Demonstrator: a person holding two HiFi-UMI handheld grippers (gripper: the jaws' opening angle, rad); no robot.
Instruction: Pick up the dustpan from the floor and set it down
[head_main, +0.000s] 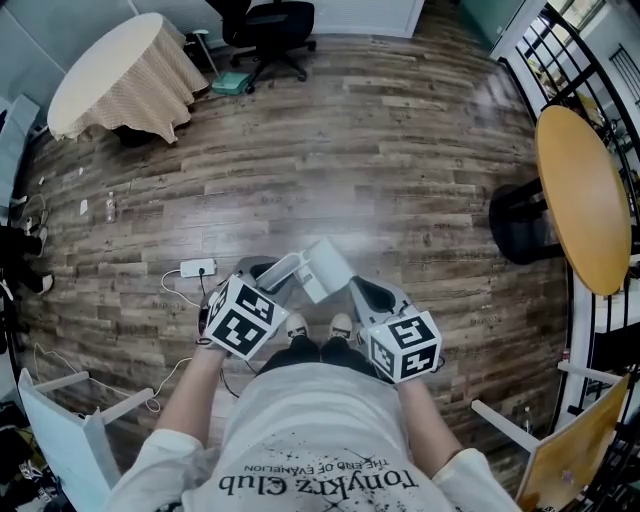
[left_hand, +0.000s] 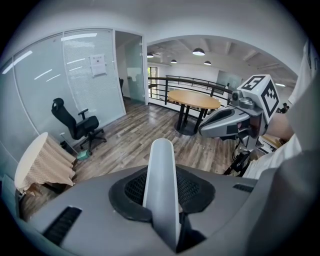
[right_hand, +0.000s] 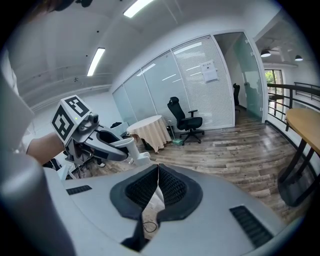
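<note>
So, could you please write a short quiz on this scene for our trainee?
1. True or false: the right tool is shut with nothing between its jaws.
2. What grips the dustpan by its handle? A) left tool B) right tool C) a bare hand
3. Fill in: the black office chair stands near a round table covered with a ____.
Key: 1 true; 2 A; 3 cloth.
</note>
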